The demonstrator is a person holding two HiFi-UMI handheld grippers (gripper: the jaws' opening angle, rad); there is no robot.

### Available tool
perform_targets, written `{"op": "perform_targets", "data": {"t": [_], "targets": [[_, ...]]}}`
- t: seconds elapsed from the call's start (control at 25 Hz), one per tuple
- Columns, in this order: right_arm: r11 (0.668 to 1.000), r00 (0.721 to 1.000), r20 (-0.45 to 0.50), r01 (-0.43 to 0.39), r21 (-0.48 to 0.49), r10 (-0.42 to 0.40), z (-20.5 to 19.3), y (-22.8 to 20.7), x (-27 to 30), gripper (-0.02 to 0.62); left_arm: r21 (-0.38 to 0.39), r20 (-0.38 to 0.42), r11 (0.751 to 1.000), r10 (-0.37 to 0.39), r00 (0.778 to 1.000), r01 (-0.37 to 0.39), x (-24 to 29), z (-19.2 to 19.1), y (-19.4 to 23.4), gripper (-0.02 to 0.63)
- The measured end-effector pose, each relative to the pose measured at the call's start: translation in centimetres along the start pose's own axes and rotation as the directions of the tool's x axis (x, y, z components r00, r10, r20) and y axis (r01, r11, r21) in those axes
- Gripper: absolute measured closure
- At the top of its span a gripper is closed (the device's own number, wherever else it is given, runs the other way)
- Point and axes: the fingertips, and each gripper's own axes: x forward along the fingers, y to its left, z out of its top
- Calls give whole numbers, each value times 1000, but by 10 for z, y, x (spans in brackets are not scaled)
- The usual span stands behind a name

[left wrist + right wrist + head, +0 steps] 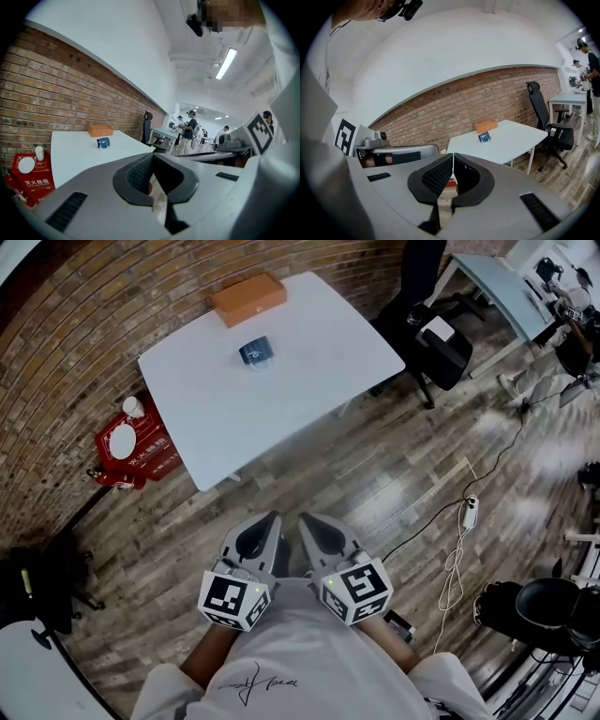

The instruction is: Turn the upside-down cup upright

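Left claw (152, 158), right claw (453, 155) pressed together, empty; blue cup (254, 351), pale mark, on white table (309, 362).

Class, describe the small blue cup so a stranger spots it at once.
Find the white rectangular table beside the red brick wall. Near its far end lies a flat orange box; the small dark blue cup sits apart in front, the only blue thing there.

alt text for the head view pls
A person holds the left gripper and right gripper near the body, both claws shut and empty. Ahead, a white table bears a small blue cup and an orange box.
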Motion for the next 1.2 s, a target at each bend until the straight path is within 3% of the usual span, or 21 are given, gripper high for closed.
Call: {"op": "perform_targets", "data": {"t": [0.64, 0.92, 1.2], "targets": [[996, 1000, 24, -6, -89, 8, 39, 25, 80, 574, -18, 61, 1000, 5, 998, -3, 6, 34, 82, 597], [997, 1000, 28, -8, -74, 10, 50, 36, 97, 574, 10, 61, 1000, -15, 998, 14, 6, 43, 103, 597], [996, 1000, 4, -16, -85, 17, 46, 39, 103, 574, -22, 74, 1000, 8, 997, -7, 3, 43, 112, 597]]}}
